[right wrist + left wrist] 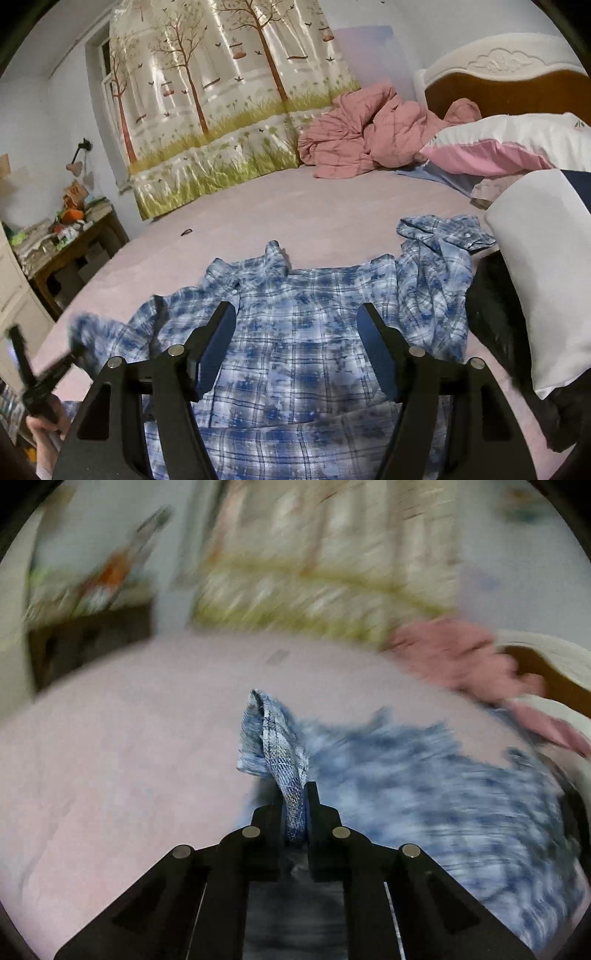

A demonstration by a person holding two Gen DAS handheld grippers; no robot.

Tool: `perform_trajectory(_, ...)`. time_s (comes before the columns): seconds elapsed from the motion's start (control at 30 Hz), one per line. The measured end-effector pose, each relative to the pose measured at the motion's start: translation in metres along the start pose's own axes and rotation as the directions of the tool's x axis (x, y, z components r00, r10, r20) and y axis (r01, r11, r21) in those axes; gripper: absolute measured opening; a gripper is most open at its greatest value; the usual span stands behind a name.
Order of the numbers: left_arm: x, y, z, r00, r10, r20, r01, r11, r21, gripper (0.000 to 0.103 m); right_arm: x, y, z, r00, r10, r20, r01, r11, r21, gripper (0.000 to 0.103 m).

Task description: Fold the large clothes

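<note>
Pink bed (332, 206) bears shirt (295, 332), collar pointing away; left tongs (295, 805) pinch its sleeve, right tongs (297, 343) open.

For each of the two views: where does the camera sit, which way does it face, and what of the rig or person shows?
Left wrist: sits on the left gripper, looking along its fingers, shut on a fold of the blue plaid shirt, over the pink bed; motion-blurred.
Right wrist: sits on the right gripper, open and empty, looking over the spread shirt toward the tree-print curtain and headboard; the left gripper and a hand show at lower left.
Shared: shirt, bed, curtain, pink quilt.
</note>
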State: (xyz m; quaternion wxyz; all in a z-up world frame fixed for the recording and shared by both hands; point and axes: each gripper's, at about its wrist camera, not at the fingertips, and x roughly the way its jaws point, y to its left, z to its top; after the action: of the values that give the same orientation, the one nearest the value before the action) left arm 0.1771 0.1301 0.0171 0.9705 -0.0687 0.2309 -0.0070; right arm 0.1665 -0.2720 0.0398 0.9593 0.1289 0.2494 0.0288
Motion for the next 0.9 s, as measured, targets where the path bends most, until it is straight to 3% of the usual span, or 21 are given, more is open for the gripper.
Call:
perform_trajectory(0.07, -0.019, -0.038, -0.003, 0.989, -0.133, 0.068, 0.129, 0.989, 0.067, 0.009, 0.001, 0.006, -0.003, 1.0, 0.022, -0.011, -0.022, 1.0, -0.009, 0.067)
perform_trajectory(0.17, -0.028, -0.092, -0.013, 0.969, -0.24, 0.06, 0.228, 0.961, 0.159, 0.009, 0.004, 0.023, -0.009, 0.992, 0.109, -0.057, -0.11, 0.994, -0.025, 0.067)
perform_trajectory(0.3, -0.025, -0.144, -0.036, 0.96, -0.278, 0.019, 0.258, 0.913, 0.316, 0.009, 0.015, 0.048, -0.023, 0.941, 0.301, -0.156, -0.303, 0.953, 0.011, 0.067)
perform_trajectory(0.37, -0.017, -0.157, -0.047, 0.954, -0.298, -0.023, 0.289, 0.898, 0.332, 0.009, 0.024, 0.052, -0.031, 0.912, 0.362, -0.193, -0.357, 0.932, 0.06, 0.067)
perform_trajectory(0.43, -0.015, -0.167, -0.057, 0.943, -0.325, -0.075, 0.33, 0.878, 0.346, 0.009, 0.036, 0.053, -0.039, 0.894, 0.383, -0.233, -0.369, 0.924, 0.1, 0.067)
perform_trajectory(0.53, -0.006, -0.183, -0.077, 0.928, -0.328, -0.178, 0.372, 0.85, 0.373, 0.015, 0.054, 0.047, -0.05, 0.9, 0.34, -0.274, -0.318, 0.94, 0.123, 0.067)
perform_trajectory(0.57, -0.005, -0.184, -0.082, 0.925, -0.324, -0.197, 0.376, 0.85, 0.37, 0.032, 0.061, 0.043, -0.055, 0.9, 0.324, -0.293, -0.298, 0.946, 0.13, 0.067)
perform_trajectory(0.6, -0.002, -0.185, -0.085, 0.924, -0.311, -0.224, 0.375, 0.856, 0.356, 0.06, 0.068, 0.039, -0.059, 0.898, 0.306, -0.315, -0.274, 0.951, 0.141, 0.067)
perform_trajectory(0.63, 0.0, -0.182, -0.085, 0.925, -0.292, -0.242, 0.362, 0.869, 0.338, 0.07, 0.074, 0.036, -0.063, 0.897, 0.295, -0.33, -0.258, 0.954, 0.152, 0.066)
perform_trajectory(0.77, -0.009, -0.162, -0.076, 0.906, -0.338, -0.254, 0.399, 0.882, 0.25, 0.074, 0.094, 0.021, -0.072, 0.897, 0.246, -0.368, -0.19, 0.965, 0.181, 0.063)
perform_trajectory(0.83, -0.019, -0.143, -0.061, 0.916, -0.341, -0.209, 0.381, 0.903, 0.198, 0.075, 0.103, 0.017, -0.075, 0.875, 0.243, -0.419, -0.177, 0.966, 0.191, 0.062)
perform_trajectory(0.9, -0.021, -0.121, -0.046, 0.939, -0.307, -0.156, 0.332, 0.928, 0.167, 0.075, 0.106, 0.02, -0.082, 0.855, 0.239, -0.461, -0.173, 0.968, 0.18, 0.062)
